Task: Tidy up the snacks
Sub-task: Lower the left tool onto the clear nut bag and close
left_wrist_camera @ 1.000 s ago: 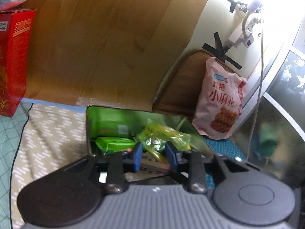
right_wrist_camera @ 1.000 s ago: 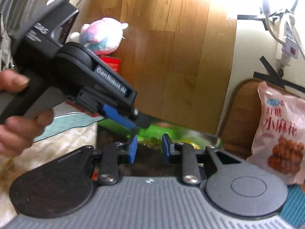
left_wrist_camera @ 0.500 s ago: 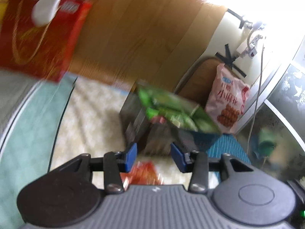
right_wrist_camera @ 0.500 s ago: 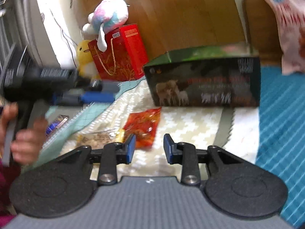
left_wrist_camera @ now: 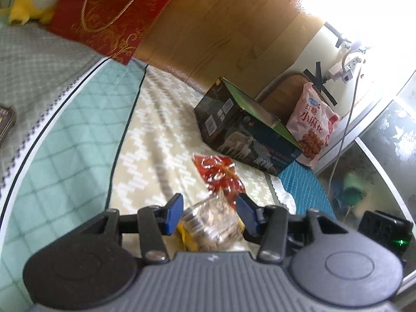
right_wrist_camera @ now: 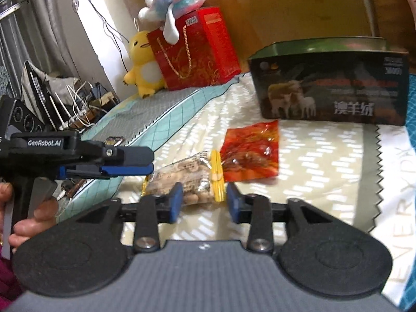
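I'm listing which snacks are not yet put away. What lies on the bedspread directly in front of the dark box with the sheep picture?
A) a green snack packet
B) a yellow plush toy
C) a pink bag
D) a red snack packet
D: the red snack packet lies flat on the bedspread before the dark box.

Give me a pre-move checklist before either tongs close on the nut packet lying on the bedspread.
1. Left tongs open: ok; they have just been opening, pads either side of the nut packet, not pressing it.
2. Right tongs open: ok; also just been opening, the packet's near edge between the pads.
3. Both tongs aimed at one packet: not ok; one should probably yield.
4. Red packet apart from the nut packet: not ok; their ends touch or overlap, so it may drag.
5. Dark box top open: ok.
6. Room inside the box: cannot tell.
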### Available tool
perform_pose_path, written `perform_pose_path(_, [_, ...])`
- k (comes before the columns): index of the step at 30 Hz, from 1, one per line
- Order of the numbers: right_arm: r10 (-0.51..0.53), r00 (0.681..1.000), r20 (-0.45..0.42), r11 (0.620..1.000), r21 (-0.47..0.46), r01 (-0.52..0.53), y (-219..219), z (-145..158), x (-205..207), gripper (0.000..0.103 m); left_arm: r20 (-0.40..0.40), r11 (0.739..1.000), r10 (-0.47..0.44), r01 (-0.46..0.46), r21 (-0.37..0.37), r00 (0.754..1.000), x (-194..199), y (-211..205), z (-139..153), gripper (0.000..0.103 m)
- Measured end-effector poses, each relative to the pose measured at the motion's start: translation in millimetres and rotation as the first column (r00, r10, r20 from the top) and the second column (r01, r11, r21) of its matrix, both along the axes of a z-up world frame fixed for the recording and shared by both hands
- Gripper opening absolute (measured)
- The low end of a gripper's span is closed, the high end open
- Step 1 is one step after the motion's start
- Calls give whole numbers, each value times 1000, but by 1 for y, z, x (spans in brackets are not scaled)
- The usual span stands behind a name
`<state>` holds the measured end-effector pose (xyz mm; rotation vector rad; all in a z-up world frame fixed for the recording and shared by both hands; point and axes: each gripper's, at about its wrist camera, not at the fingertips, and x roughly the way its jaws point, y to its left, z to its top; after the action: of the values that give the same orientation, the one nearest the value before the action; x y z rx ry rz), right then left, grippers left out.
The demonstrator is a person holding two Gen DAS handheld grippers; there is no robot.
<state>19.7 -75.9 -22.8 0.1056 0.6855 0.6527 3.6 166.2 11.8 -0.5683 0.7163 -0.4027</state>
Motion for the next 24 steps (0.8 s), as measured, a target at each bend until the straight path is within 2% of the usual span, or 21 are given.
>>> perform_pose_path(2, [6,1000,-16,1000,12,-6,2,-2,-1,43,-10,1000,-8,8,-5,1000,-3,-1,-4,44])
perform_pose_path(4, [5,1000,-8,1000,2,-5,3,0,-6,35,-10,1000,-18,18,12,1000,-5,-5,-6,44])
perform_pose_path(6, [-7,1000,15,1000,-11,7,-1,3,-13,32,-13,999,-35,35,12,999,-5,-10,-8,37])
perform_pose_path(9, [-45,997,56,999,-24,46,-12,7,-24,31,-19,998,-61,61,12,998,-3,-19,-9,35])
perform_pose_path(13, [-111,989,96,992,-48,116,-33,9,-39,32,-16,990,-139,140,13,990,5,-45,-8,35])
perform_pose_path(18, [-219,971,101,973,-48,224,-73,6,-55,32,3,960,-274,273,68,962,23,-101,-2,35])
perform_pose_path(24, [-323,937,135,942,-53,333,-106,3,-80,38,3,900,-424,421,111,906,42,-174,-3,35])
